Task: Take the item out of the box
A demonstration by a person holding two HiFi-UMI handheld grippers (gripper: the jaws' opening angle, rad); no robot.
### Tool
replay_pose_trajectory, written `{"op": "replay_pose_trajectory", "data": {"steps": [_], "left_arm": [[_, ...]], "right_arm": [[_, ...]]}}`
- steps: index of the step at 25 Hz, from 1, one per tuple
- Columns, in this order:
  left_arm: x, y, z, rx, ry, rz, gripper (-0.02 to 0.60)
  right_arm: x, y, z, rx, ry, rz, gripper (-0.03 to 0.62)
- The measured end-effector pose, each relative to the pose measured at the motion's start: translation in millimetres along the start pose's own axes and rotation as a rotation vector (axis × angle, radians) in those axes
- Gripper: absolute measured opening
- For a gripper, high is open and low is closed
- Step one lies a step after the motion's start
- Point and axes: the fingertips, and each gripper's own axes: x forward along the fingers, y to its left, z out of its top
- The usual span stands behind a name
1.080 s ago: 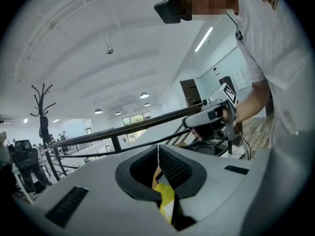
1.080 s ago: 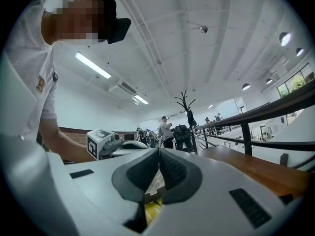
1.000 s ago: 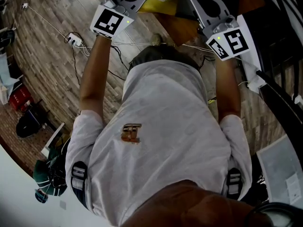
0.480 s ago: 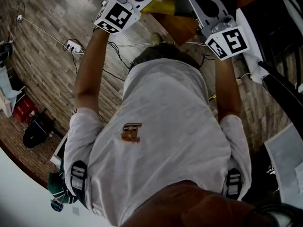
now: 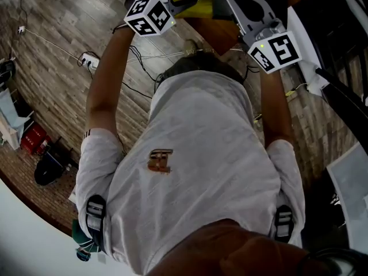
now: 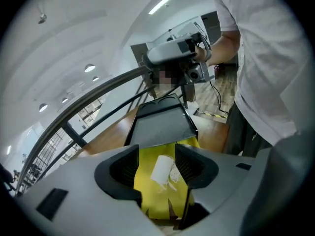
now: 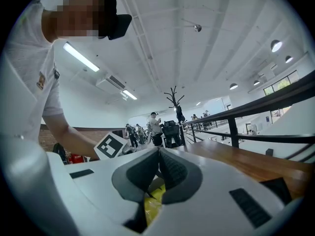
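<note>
Left gripper (image 6: 157,165) jaws opening, nothing gripped; white packet (image 6: 161,170) lies beyond their gap, on yellow box (image 6: 162,203). Right gripper (image 7: 158,156) jaws together at tip. We judge packet light, soft, crushable; we grip across its middle, gently.

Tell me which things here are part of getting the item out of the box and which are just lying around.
Job in hand: yellow packet; dark box; left gripper, jaws opening, packet seen between them; right gripper, jaws together.

Lying about: power strip; red crate; black bag on the floor.
</note>
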Motion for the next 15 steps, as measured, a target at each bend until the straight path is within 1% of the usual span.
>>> {"op": "replay_pose_trajectory", "data": {"steps": [4,8,15], "left_arm": [[15.6,-7.0,-11.5,0.059,0.057,-0.070,0.257],[30.7,-12.1,-22.9,0.111,0.104,-0.123,0.271],[54.8,-18.1,-43.8,0.141,0.182,-0.208,0.293]], "right_arm": [[-1.8,-5.7,-1.6,0.007,0.002,-0.022,0.031],[-6.8,-11.6,-3.0,0.012,0.006,-0.047,0.031],[-12.4,-24.1,-5.7,0.022,0.010,-0.079,0.031]]}}
